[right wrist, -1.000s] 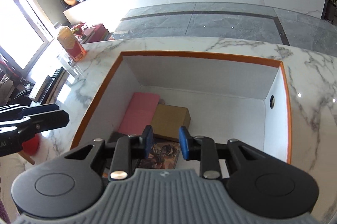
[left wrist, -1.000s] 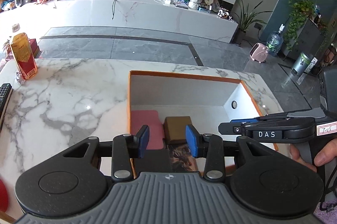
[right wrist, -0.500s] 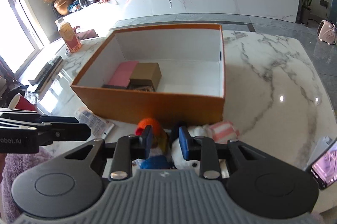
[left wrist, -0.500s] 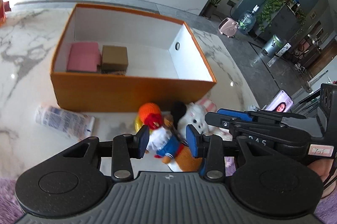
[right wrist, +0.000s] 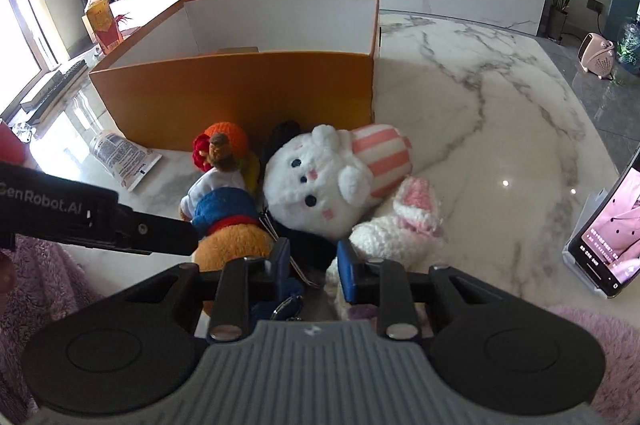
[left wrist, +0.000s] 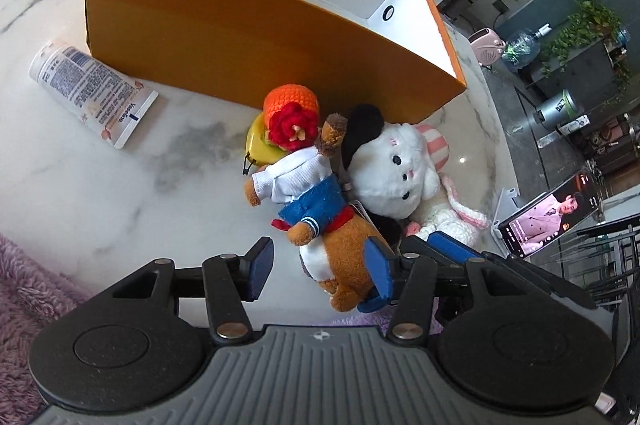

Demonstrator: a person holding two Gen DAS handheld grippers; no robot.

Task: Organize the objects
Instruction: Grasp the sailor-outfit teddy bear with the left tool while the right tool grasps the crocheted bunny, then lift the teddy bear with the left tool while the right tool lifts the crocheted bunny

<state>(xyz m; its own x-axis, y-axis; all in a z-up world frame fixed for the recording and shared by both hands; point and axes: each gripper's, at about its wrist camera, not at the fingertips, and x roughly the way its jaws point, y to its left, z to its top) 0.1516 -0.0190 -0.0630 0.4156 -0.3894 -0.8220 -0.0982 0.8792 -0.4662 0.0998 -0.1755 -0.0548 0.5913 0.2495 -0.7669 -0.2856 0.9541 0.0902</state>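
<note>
Left tool [left wrist: 320, 267] hangs over the bear [left wrist: 316, 209], jaws just opened wide, its brown legs between them but not pinched. The bear lies on the bench [left wrist: 120, 193] in front of the orange box [left wrist: 240, 37], pressed against the white plush [left wrist: 392, 169]. Best bet: sink lower, centre on the body rather than a leg, close firmly, then lift clear of the neighbours. Right tool [right wrist: 314, 271], jaws narrow and gripping nothing, sits near the knitted bunny [right wrist: 400, 233]. Readable: "Vaseline" on the tube [left wrist: 92, 93], "GenRobot.AI" on the left tool's arm.
</note>
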